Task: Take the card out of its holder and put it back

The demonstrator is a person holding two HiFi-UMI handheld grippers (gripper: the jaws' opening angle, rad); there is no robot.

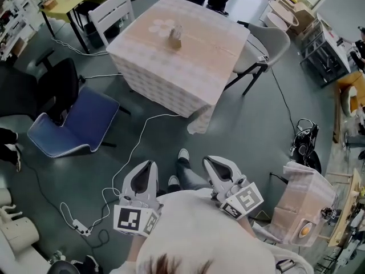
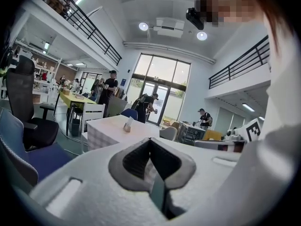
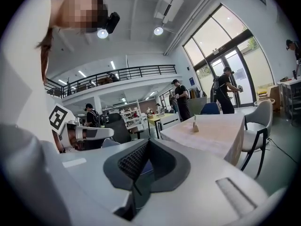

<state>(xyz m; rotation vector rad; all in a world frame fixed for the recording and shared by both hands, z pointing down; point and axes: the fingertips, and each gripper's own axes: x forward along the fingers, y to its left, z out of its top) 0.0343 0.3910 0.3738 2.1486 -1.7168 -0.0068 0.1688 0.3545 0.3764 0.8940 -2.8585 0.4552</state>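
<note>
Left tool (image 1: 149,165) and right tool (image 1: 210,161), jaws together, empty, well apart from cloth-covered table (image 1: 199,67) on grey floor (image 1: 256,130).

Tablecloth (image 1: 228,67): matt woven fabric, plain on top, checked on the sides. Left gripper (image 1: 149,165) and right gripper (image 1: 211,161): smooth matt white plastic shells. Pads (image 3: 131,161): dark, rubbery, finely ribbed. Office chair (image 1: 80,124): blue padded fabric seat. Shell chair (image 1: 274,41): smooth grey plastic on black metal legs. Floor (image 1: 251,130): smooth grey, faint sheen.

Card holder (image 1: 175,34) stands on the table (image 1: 199,73) — left gripper (image 1: 150,165) and right gripper (image 1: 209,160) well apart from it.
</note>
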